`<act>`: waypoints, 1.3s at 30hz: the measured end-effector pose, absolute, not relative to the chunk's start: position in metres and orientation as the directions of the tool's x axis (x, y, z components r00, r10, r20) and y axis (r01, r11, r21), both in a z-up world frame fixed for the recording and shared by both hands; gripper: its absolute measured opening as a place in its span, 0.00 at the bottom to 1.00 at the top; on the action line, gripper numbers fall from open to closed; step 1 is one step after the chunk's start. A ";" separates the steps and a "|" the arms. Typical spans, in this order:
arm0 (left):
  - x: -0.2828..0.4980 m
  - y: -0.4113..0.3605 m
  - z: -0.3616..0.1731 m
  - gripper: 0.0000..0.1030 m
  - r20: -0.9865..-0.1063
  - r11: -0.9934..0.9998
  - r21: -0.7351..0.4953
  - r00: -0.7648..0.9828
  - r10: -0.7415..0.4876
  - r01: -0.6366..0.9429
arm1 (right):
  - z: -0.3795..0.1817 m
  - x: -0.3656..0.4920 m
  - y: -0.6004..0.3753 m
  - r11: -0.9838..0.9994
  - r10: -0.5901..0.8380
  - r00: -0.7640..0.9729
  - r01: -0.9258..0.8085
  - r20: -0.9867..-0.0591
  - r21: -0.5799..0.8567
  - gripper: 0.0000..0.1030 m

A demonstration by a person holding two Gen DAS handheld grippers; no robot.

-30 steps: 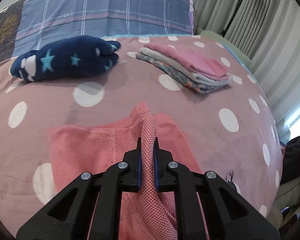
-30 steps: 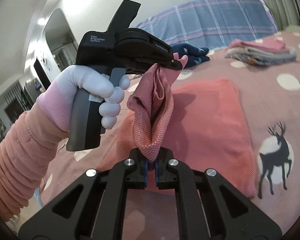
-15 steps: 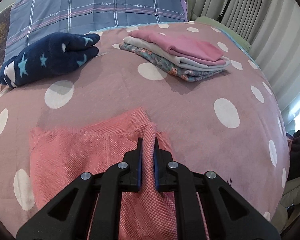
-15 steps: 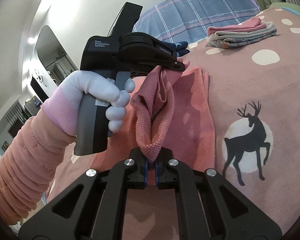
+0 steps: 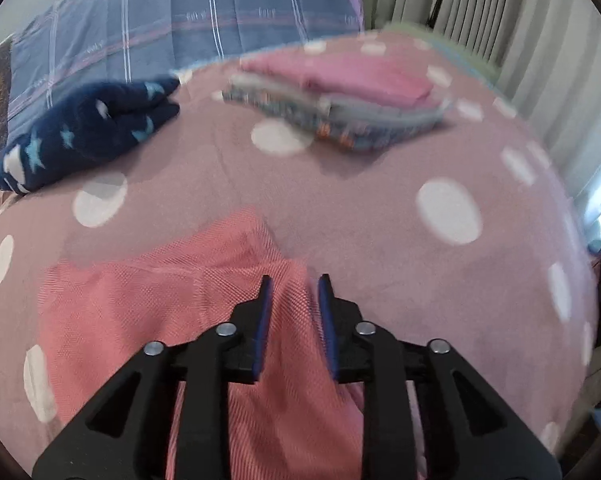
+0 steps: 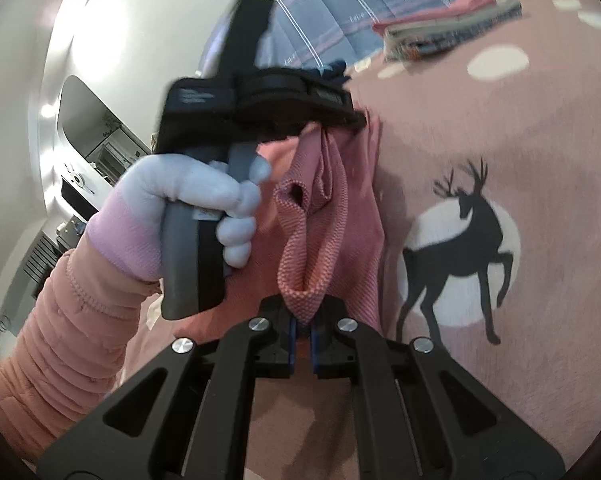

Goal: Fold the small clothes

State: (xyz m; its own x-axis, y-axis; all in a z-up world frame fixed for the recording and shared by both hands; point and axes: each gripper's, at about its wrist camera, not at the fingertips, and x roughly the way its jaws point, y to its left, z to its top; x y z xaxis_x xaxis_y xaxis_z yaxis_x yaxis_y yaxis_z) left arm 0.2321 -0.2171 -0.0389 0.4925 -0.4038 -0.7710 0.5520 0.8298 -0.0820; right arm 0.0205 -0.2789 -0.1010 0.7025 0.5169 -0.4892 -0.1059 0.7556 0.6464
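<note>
A salmon-pink knit garment [image 5: 140, 300] lies partly spread on the pink dotted bedspread [image 5: 380, 232]. The jaws of my left gripper [image 5: 294, 280] are opening, and a ridge of the garment lies loosely between them, the pads apart from it. In the right wrist view the left gripper [image 6: 352, 120] sits over the garment's far edge, held by a gloved hand [image 6: 188, 196]. My right gripper [image 6: 302, 312] is shut on a bunched fold of the garment [image 6: 312, 240], lifting it off the bed.
A stack of folded clothes [image 5: 340, 100] rests at the far side of the bed. A navy star-patterned item [image 5: 88, 128] lies far left, before a blue plaid pillow [image 5: 200, 20]. Curtains [image 5: 500, 20] hang at the right. A deer print [image 6: 460, 240] marks the bedspread.
The left gripper's jaws have parted, and the pinched fold now lies slack between them. Both grippers came down toward the bed, and the right one rolled while keeping its hold.
</note>
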 end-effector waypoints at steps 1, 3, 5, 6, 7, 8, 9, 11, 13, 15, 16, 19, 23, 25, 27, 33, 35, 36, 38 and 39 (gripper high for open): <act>0.225 -0.211 -0.029 0.34 -0.752 0.826 -0.079 0.511 -0.417 0.558 | -0.102 0.021 -0.280 0.749 0.524 0.698 -0.104 -0.489 0.655 0.05; 0.201 -0.194 -0.007 0.41 -0.701 0.816 -0.030 0.570 -0.429 0.578 | -0.105 0.023 -0.283 0.731 0.544 0.682 -0.099 -0.489 0.676 0.07; 0.176 -0.175 0.005 0.53 -0.659 0.811 0.037 0.624 -0.420 0.584 | -0.107 0.023 -0.285 0.719 0.553 0.672 -0.087 -0.492 0.689 0.12; 0.163 -0.164 0.007 0.56 -0.641 0.809 0.066 0.647 -0.414 0.584 | -0.108 0.023 -0.287 0.709 0.560 0.670 -0.083 -0.488 0.700 0.12; 0.145 -0.149 0.006 0.56 -0.625 0.808 0.102 0.669 -0.402 0.581 | -0.108 0.022 -0.288 0.702 0.565 0.668 -0.081 -0.484 0.707 0.13; 0.134 -0.139 0.003 0.56 -0.623 0.807 0.122 0.677 -0.391 0.578 | -0.109 0.021 -0.289 0.700 0.566 0.667 -0.078 -0.484 0.710 0.13; 0.119 -0.125 -0.004 0.56 -0.626 0.807 0.146 0.685 -0.373 0.572 | -0.109 0.020 -0.290 0.699 0.565 0.667 -0.075 -0.485 0.712 0.13; 0.098 -0.102 -0.019 0.56 -0.637 0.808 0.174 0.690 -0.343 0.562 | -0.108 0.019 -0.291 0.705 0.561 0.667 -0.073 -0.491 0.705 0.15; 0.073 -0.080 -0.036 0.56 -0.654 0.811 0.197 0.690 -0.310 0.551 | -0.104 0.015 -0.289 0.728 0.546 0.669 -0.081 -0.504 0.681 0.20; 0.058 -0.065 -0.049 0.56 -0.680 0.816 0.179 0.669 -0.301 0.549 | -0.100 0.017 -0.288 0.759 0.522 0.675 -0.088 -0.522 0.645 0.25; 0.049 -0.056 -0.058 0.56 -0.698 0.817 0.159 0.648 -0.304 0.554 | -0.096 0.016 -0.285 0.778 0.505 0.679 -0.089 -0.533 0.622 0.26; 0.036 -0.044 -0.075 0.56 -0.718 0.816 0.151 0.629 -0.298 0.559 | -0.091 0.017 -0.280 0.810 0.475 0.683 -0.094 -0.555 0.578 0.33; 0.036 -0.044 -0.082 0.56 -0.701 0.824 0.152 0.647 -0.298 0.545 | -0.089 0.024 -0.275 0.835 0.440 0.684 -0.071 -0.582 0.546 0.36; 0.041 -0.045 -0.080 0.56 -0.686 0.835 0.133 0.657 -0.312 0.534 | -0.090 0.031 -0.275 0.835 0.431 0.685 -0.055 -0.588 0.548 0.34; 0.041 -0.046 -0.081 0.56 -0.676 0.840 0.129 0.666 -0.315 0.527 | -0.089 0.034 -0.275 0.843 0.405 0.693 -0.030 -0.597 0.537 0.27; 0.047 -0.041 -0.089 0.22 -0.708 0.852 0.095 0.637 -0.305 0.514 | -0.074 0.019 -0.282 0.830 0.393 0.747 -0.037 -0.537 0.556 0.06; 0.044 -0.038 -0.093 0.21 -0.717 0.853 0.105 0.633 -0.291 0.512 | -0.076 0.019 -0.284 0.848 0.371 0.732 -0.016 -0.572 0.529 0.06; 0.042 -0.036 -0.095 0.21 -0.717 0.852 0.097 0.630 -0.298 0.514 | -0.082 0.021 -0.286 0.858 0.356 0.711 0.008 -0.606 0.513 0.06; 0.038 -0.032 -0.094 0.21 -0.720 0.847 0.079 0.618 -0.317 0.526 | -0.104 0.025 -0.295 0.871 0.320 0.662 0.077 -0.678 0.486 0.05; 0.035 -0.030 -0.092 0.21 -0.722 0.841 0.063 0.607 -0.333 0.537 | -0.108 0.023 -0.300 0.853 0.346 0.660 0.075 -0.666 0.517 0.05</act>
